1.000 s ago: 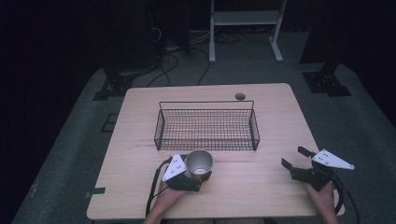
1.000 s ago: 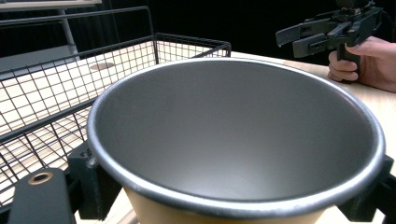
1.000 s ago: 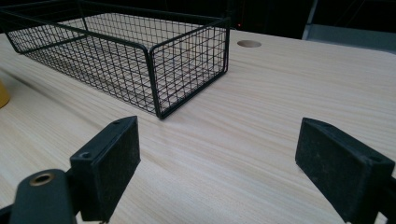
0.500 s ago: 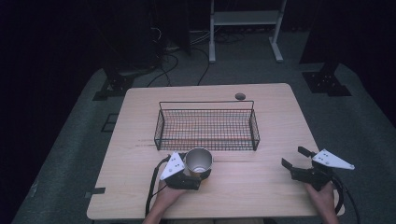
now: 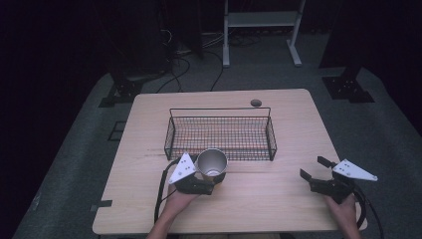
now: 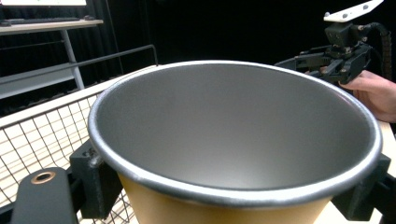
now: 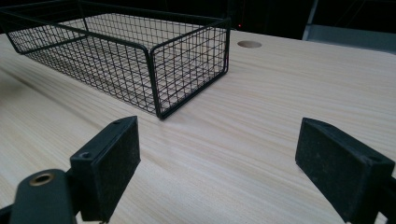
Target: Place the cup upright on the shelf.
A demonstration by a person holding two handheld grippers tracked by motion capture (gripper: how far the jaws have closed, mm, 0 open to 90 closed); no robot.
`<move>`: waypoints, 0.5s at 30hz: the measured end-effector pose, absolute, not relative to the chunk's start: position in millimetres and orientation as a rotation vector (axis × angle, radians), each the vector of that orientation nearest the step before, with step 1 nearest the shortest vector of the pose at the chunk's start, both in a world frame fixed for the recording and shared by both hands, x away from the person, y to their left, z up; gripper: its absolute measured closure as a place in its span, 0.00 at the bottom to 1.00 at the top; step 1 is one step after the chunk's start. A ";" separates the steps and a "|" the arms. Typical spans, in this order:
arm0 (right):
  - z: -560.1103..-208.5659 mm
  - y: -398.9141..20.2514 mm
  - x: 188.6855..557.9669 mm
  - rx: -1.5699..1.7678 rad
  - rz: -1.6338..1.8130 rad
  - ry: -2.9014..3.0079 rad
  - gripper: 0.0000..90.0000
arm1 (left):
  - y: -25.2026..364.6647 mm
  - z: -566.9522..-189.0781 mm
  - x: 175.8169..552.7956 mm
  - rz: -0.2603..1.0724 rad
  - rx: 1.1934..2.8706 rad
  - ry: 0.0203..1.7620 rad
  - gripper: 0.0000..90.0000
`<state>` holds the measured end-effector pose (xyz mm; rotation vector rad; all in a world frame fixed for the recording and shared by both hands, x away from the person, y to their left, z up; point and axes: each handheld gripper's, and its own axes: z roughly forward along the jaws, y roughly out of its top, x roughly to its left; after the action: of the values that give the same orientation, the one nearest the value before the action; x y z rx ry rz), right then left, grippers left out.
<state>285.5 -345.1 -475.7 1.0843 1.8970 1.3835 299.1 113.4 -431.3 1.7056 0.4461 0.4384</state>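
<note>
Dim room, pale wooden table (image 5: 278, 199) lit from above, black surroundings toward 12 o'clock, soft shadows, slight close-range blur in both gripper views.

left hand-held gripper (image 5: 211, 181) clamped, right hand-held gripper (image 5: 314, 168) spread

- We count one cup (image 5: 212, 163), metal inside with a tan outer wall.
- We count one black wire basket (image 5: 220, 132).
- We count one wooden bench (image 5: 278, 194), with one round hole (image 5: 256, 102) near its far edge.
- We count two grippers: the left gripper (image 5: 213, 183) and the right gripper (image 5: 312, 168).
</note>
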 end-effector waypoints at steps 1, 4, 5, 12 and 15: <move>-475.7 -345.2 285.5 1.085 1.383 1.897 0.14 | 112.9 -429.6 299.7 0.437 1.707 0.443 0.15; -475.6 -345.3 285.5 1.084 1.385 1.898 0.14 | 112.5 -426.3 301.1 0.438 1.707 0.435 0.15; -475.6 -345.3 285.5 1.084 1.384 1.898 0.14 | 111.9 -423.0 302.2 0.437 1.707 0.432 0.15; -475.7 -345.3 285.5 1.084 1.385 1.897 0.14 | 108.8 -412.6 307.1 0.443 1.720 0.416 0.15; -475.7 -345.4 285.5 1.086 1.385 1.897 0.14 | 108.1 -409.5 308.8 0.439 1.717 0.413 0.15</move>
<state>285.5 -345.4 -475.7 1.0857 1.8970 1.3849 308.8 108.1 -409.5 1.7171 0.4132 0.4387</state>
